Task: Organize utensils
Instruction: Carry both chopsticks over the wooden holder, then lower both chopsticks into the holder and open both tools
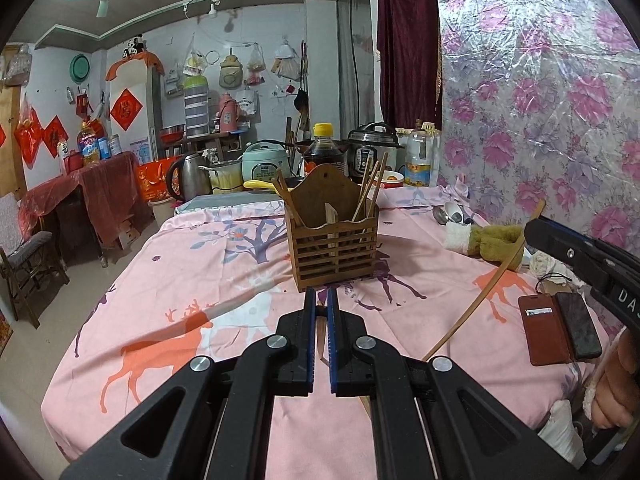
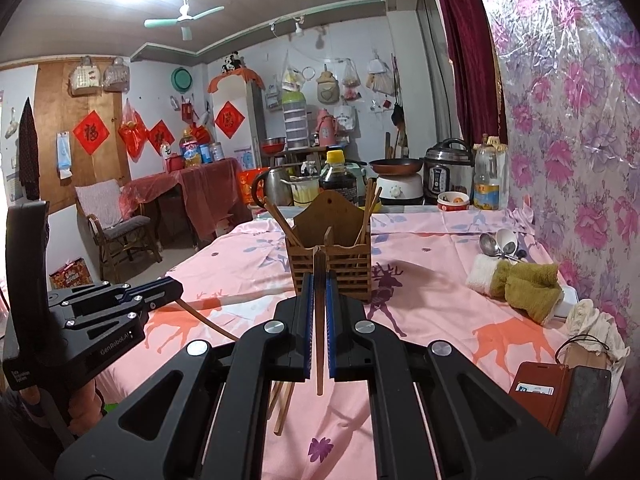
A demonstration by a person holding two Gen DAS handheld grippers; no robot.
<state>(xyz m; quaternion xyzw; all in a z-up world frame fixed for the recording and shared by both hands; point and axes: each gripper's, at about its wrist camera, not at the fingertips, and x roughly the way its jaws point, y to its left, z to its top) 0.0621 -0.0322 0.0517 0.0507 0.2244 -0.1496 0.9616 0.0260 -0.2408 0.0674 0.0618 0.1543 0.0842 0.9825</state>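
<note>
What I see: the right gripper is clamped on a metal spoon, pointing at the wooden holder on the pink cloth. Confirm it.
Not a spoon: the right wrist view shows the right gripper clamped on a wooden chopstick, pointing at the wooden holder on the pink cloth.

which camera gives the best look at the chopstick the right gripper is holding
The left wrist view: the whole chopstick shows side-on, running through the right hand-held gripper. The right wrist view shows it only end-on, foreshortened between that gripper's fingers.
</note>
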